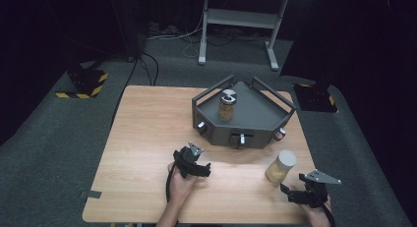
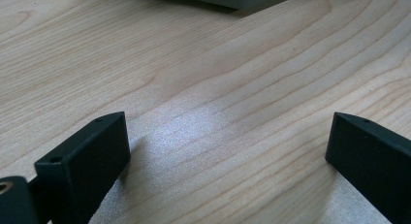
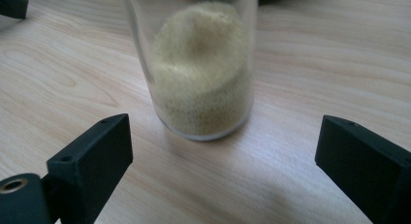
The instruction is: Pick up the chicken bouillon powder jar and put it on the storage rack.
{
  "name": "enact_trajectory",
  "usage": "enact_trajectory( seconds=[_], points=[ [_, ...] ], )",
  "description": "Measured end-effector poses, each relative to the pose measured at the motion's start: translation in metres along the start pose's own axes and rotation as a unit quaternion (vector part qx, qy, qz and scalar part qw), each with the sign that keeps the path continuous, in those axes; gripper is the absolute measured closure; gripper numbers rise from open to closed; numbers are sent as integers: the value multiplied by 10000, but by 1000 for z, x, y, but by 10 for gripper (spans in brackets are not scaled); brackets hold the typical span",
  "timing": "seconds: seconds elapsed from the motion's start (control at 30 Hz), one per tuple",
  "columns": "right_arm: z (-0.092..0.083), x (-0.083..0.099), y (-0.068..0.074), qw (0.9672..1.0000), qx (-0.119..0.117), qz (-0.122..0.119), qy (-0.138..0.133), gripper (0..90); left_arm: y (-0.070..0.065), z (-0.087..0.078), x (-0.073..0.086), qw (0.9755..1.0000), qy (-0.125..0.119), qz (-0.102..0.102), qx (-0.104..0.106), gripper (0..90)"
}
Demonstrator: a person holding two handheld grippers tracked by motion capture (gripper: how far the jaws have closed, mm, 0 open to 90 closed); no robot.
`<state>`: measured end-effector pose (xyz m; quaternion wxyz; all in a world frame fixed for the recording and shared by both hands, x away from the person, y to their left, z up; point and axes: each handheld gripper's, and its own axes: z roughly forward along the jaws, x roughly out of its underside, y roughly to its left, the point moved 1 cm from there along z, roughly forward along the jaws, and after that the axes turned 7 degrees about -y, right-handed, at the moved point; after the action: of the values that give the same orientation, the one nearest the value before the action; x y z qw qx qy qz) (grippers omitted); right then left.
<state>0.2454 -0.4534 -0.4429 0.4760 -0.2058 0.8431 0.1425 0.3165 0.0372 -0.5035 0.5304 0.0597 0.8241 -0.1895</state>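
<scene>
Here right tongs (image 3: 223, 161) gape before jar (image 3: 201, 64).

Table (image 1: 147, 138): light wood-grain surface, smooth, faint sheen. Jar (image 3: 203, 64) at the right gripper view's 12 o'clock: clear glossy glass (fine pale grains inside). Right gripper (image 3: 223, 151) with matt black plastic jaws. Tray (image 1: 255, 114): matt grey.

A light wood-grain counter (image 1: 147, 133) carries a grey angular tray (image 1: 255, 114) toward one o'clock and a glass jar of pale grains (image 1: 281, 165) standing upright toward four o'clock, just apart from the tray.
</scene>
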Motion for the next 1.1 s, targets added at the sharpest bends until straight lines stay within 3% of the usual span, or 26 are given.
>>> enact_trajectory(
  seconds=[0.7,1.1],
  points=[
    [19,-22,10,9990,-8,-191,-396,79,0,0,0,10000,1,0,2,20],
    [35,-32,13,9989,-67,-277,-373,120,0,0,0,10000,-1,-1,3,20]
  ],
)
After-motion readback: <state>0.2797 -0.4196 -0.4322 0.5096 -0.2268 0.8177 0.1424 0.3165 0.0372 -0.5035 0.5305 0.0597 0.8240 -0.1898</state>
